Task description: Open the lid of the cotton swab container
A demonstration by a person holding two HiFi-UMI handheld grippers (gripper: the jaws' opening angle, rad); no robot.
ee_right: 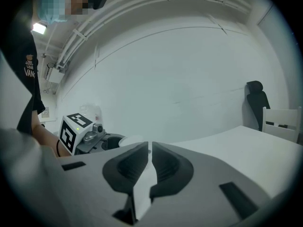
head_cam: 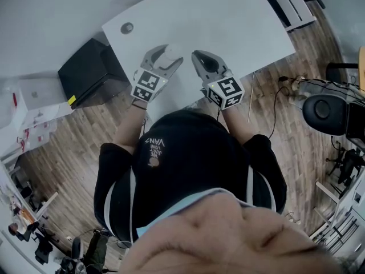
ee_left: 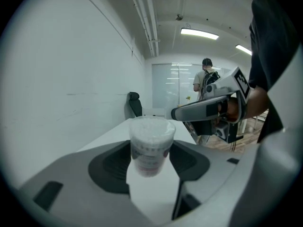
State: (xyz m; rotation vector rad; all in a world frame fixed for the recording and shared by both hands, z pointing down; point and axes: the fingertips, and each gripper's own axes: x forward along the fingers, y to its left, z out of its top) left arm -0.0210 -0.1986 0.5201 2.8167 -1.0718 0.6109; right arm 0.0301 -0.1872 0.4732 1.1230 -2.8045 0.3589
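Note:
The cotton swab container (ee_left: 150,143) is a small clear cup packed with white swabs, its lid on top. It stands upright between the jaws of my left gripper (ee_left: 150,163), and the dark pads close in on its sides. In the head view the container (head_cam: 170,51) sits at the tips of the left gripper (head_cam: 169,59), over the white table (head_cam: 239,21). My right gripper (head_cam: 197,55) hangs just right of it with its jaws together and nothing between them. In the right gripper view that gripper (ee_right: 149,148) is shut, and the left gripper (ee_right: 78,132) shows at the left.
A black box (head_cam: 91,70) stands on the floor by the table's left edge. A round cable hole (head_cam: 126,27) sits in the table's far left. A white chair (head_cam: 291,1) and a black office chair (head_cam: 328,113) stand to the right, with cables (head_cam: 285,87) on the floor.

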